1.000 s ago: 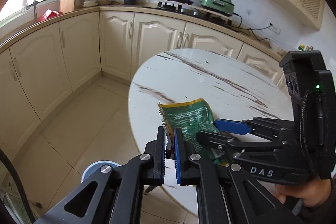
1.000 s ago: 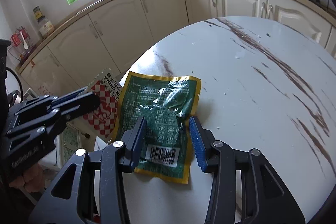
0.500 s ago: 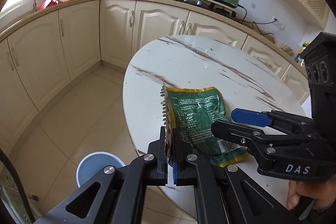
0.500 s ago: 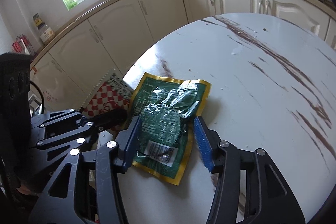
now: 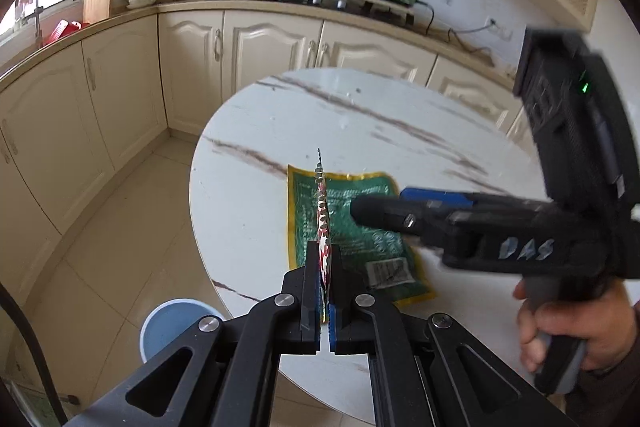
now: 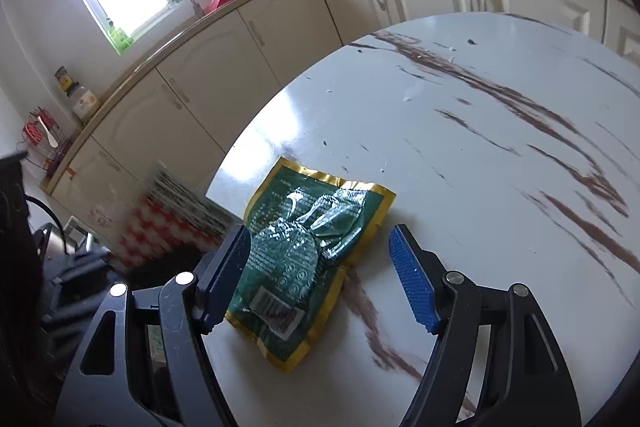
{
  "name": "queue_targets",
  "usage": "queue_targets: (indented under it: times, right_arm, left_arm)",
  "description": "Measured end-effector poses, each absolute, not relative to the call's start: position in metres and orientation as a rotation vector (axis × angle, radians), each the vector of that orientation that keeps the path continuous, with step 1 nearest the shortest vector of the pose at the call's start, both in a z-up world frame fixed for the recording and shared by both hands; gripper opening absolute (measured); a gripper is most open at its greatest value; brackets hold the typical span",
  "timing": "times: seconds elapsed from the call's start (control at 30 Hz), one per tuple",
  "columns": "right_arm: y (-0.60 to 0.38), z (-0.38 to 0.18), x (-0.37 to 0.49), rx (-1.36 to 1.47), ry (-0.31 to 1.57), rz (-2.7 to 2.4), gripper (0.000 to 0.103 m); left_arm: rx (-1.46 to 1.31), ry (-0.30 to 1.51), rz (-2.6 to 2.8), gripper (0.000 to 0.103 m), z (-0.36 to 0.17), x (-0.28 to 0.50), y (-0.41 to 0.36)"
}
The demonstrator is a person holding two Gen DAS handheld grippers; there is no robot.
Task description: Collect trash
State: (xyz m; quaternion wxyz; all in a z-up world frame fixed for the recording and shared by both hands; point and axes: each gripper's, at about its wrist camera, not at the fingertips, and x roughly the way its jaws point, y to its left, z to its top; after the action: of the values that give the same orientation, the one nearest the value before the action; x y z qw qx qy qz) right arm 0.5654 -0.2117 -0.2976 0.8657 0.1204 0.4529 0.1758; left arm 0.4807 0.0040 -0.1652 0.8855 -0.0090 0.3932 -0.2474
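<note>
Two wrappers in play. The left gripper [image 5: 325,291] has its fingers clamped together on the red checkered wrapper [image 5: 323,223], held edge-on and standing up above the surface [image 5: 248,195]; in the right wrist view it shows blurred off the surface edge [image 6: 164,223]. The green packet [image 6: 304,251] lies flat near the surface's near edge, crinkled, barcode end toward us. The right gripper [image 6: 320,275] has just been opening its fingers, now apart and straddling the packet, one pad [image 6: 228,263] at its left edge, the other [image 6: 412,287] well clear on the right; nothing is pinched. A blue bin [image 5: 176,327] sits on the floor below the surface edge.

We judge the step in hand is picking up the green packet. To do it well, we'd tip the fingers down so one pad slides under the puffed middle or the overhanging edge, since flat foil gives little to bite. We'd close on the raised crinkle, not the sealed rim, which could slip. We'd keep the left clamp steady and out of the right gripper's path while lifting.
</note>
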Motion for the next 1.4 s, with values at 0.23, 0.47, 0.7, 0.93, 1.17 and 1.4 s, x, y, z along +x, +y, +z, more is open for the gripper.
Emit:
queue_targets:
  times: [0.23, 0.47, 0.7, 0.93, 1.17, 1.4]
  right_arm:
    - [-0.218, -0.304, 0.577, 0.376, 0.953, 0.438, 0.070]
    - [-0.215, -0.308, 0.581, 0.428, 0.962, 0.443, 0.057]
    - [-0.210, -0.320, 0.583, 0.513, 0.997, 0.482, 0.020]
    - [-0.190, -0.302, 0.570, 0.415, 0.938, 0.490, 0.011]
    - [-0.154, -0.252, 0.549, 0.235, 0.839, 0.478, 0.010]
    - [-0.083, -0.230, 0.546, 0.156, 0.805, 0.540, 0.010]
  left_arm:
    - [0.004, 0.851, -0.464, 0.000, -0.168, 0.487, -0.016]
    - [0.022, 0.848, -0.463, 0.000, -0.168, 0.491, -0.021]
    - [0.029, 0.843, -0.475, 0.000, -0.169, 0.501, -0.013]
    - [0.015, 0.808, -0.507, 0.000, -0.163, 0.495, -0.002]
    - [-0.010, 0.731, -0.480, 0.000, -0.135, 0.474, 0.040]
    - [-0.021, 0.697, -0.372, 0.000, -0.126, 0.446, 0.115]
